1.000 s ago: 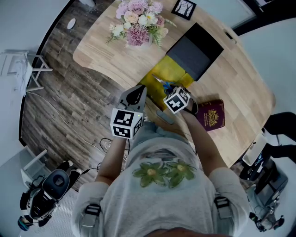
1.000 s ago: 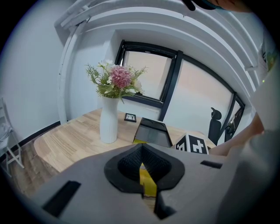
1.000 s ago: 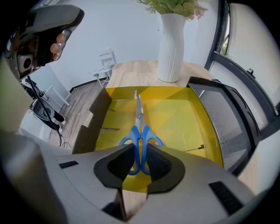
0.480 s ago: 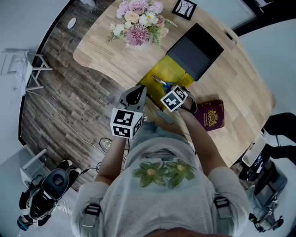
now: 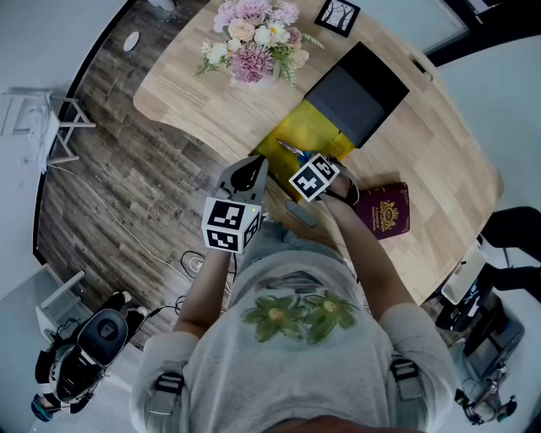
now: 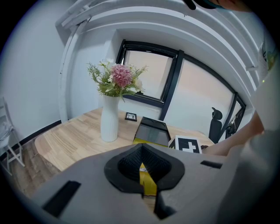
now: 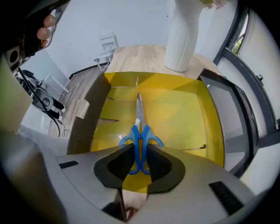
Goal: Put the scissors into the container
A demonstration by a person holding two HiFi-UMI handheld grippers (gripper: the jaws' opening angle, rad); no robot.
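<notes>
Blue-handled scissors (image 7: pixel 140 139) hang blades-down over an open yellow box (image 7: pixel 179 109) in the right gripper view. My right gripper (image 7: pixel 140 153) is shut on their handles and points straight down. From the head view, that gripper (image 5: pixel 308 166) sits over the near edge of the yellow box (image 5: pixel 306 128), with the scissors (image 5: pixel 292 150) poking out past it. My left gripper (image 5: pixel 246 178) hovers off the table's near edge, left of the box. Its jaws (image 6: pixel 142 169) are shut with nothing held.
A black tray (image 5: pixel 359 89) lies beyond the box. A dark red booklet (image 5: pixel 387 210) rests to its right. A white vase of flowers (image 5: pixel 252 42) and a small picture frame (image 5: pixel 336 15) stand at the far end of the wooden table (image 5: pixel 439 144).
The right gripper has shifted slightly up and left over the yellow box and tilted a little, still holding the scissors. The left gripper has stayed put.
</notes>
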